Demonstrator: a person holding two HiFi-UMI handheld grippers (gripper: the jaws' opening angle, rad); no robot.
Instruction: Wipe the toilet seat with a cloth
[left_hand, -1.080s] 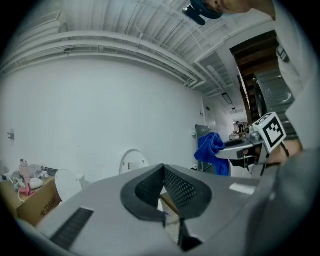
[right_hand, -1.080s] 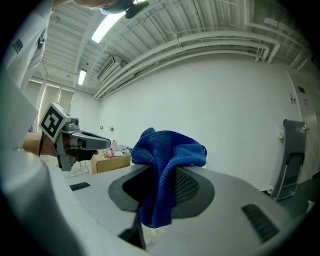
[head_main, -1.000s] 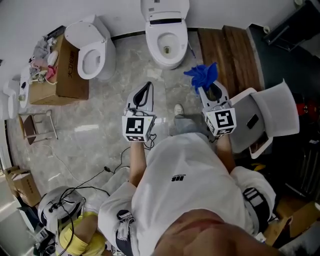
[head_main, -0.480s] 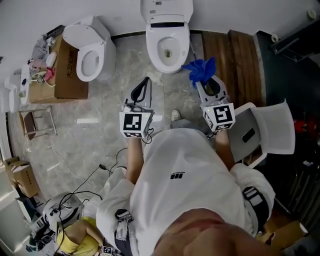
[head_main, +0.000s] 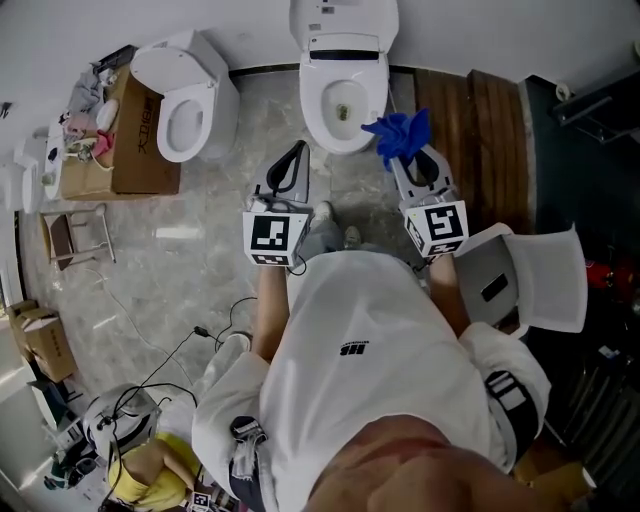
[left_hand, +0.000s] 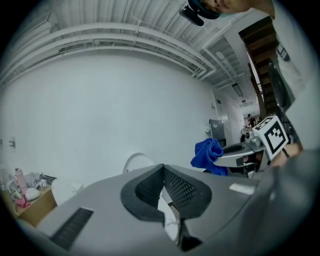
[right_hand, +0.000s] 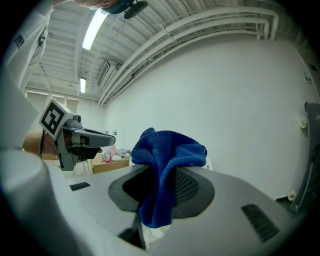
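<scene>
At your far left a cardboard box (head_main: 135, 135) sits beside a spare toilet (head_main: 185, 105); your left gripper (head_main: 296, 158) hangs over the marble floor (head_main: 190, 270), jaws pressed together on nothing. Its own view shows them meeting bare; ahead stands the toilet (head_main: 343, 40), its toilet seat (head_main: 322, 98) ringing the open bowl; your right gripper (head_main: 408, 160) is clamped on the blue cloth (head_main: 400, 135) — bunched above the jaws, just beside the seat's right edge; a white chair (head_main: 545, 270) stands further right.
</scene>
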